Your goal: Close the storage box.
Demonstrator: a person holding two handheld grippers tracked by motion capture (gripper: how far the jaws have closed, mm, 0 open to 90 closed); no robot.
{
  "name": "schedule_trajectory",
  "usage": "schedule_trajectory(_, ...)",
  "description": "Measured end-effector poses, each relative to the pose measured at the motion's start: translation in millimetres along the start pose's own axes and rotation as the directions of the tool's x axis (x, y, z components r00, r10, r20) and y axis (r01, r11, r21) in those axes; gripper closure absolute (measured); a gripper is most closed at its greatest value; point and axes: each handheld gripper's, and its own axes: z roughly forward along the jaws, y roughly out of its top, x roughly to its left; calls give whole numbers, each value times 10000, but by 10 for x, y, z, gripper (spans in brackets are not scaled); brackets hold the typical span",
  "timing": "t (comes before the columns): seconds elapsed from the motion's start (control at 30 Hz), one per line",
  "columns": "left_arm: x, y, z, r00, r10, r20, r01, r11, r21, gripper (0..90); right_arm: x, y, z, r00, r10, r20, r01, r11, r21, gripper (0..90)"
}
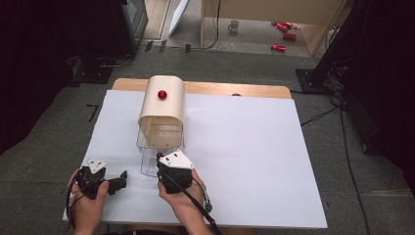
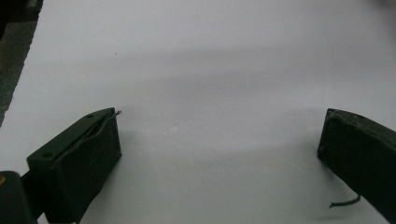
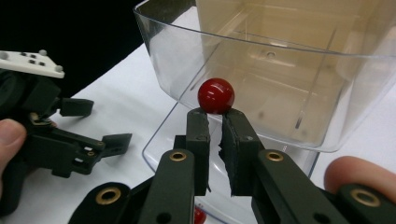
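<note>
The right gripper's jaws are standing nearly together, their tips pinching the underside of a red ball, which is a knob on the clear lid of a clear plastic box. The lid is tilting up off the box, its near rim lifted while the knob is sitting right at the jaw tips. A second small red spot is peeking out low between the jaw arms, too little of it showing to say what it is.

In the high view the right gripper is sitting at the near end of the clear box, just in front of a beige arched cover that is carrying another red knob on its top.

The left gripper's jaws are standing wide apart with nothing between them, pointing across the bare white table. In the high view this gripper is resting on the white surface just left of the box, apart from it, with the person's left hand wrapping around it.
</note>
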Motion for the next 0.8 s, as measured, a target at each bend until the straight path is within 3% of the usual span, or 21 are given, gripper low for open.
schedule_trajectory(0.8,0,2,0,10000,1,4,-1,10000,11,0,-165,264,284,9990,101,434,-102,9999,22,822)
